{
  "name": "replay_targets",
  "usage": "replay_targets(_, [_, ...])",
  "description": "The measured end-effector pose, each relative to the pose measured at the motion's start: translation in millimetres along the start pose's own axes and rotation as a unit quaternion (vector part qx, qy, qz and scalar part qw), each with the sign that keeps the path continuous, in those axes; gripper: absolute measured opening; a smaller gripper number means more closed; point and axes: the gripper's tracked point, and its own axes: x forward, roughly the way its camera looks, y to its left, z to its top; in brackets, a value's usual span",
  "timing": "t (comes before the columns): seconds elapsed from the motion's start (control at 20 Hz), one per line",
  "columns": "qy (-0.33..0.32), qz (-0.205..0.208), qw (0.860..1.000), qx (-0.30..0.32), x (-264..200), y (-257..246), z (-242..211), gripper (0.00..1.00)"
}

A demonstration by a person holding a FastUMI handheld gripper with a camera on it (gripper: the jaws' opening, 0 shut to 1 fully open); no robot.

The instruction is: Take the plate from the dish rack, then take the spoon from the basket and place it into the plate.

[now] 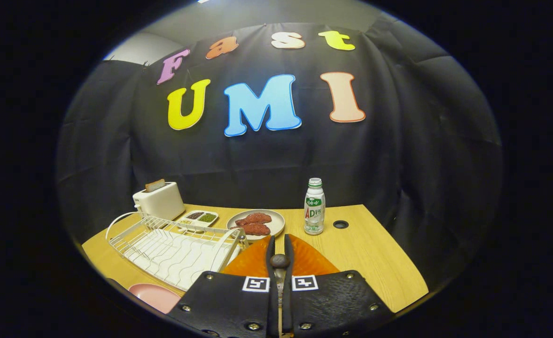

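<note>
My gripper (pixel 280 240) is shut on the spoon (pixel 279 261), whose dark rounded end shows pinched between the two fingers. Right under and around the fingers lies the orange basket (pixel 310 261). The pink plate (pixel 156 296) lies flat on the wooden table, to the left of the fingers and in front of the white wire dish rack (pixel 173 246). No dishes stand in the rack.
Beyond the fingers sit a grey plate with two reddish pieces of meat (pixel 256 223), a small white-and-green bottle (pixel 314 206), a white toaster (pixel 159 201) and a small tray of grains (pixel 200 217). A round cable hole (pixel 340 224) is near the bottle. The table's edge (pixel 401 263) runs along the right.
</note>
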Motion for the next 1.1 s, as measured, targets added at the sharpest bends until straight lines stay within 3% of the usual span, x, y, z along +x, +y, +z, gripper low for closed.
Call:
replay_targets(0.6, [-0.027,-0.007,0.999,-0.020,-63,36,71,0.03])
replay_targets(1.1, [-0.006,0.013,0.999,-0.030,-120,91,61,0.03])
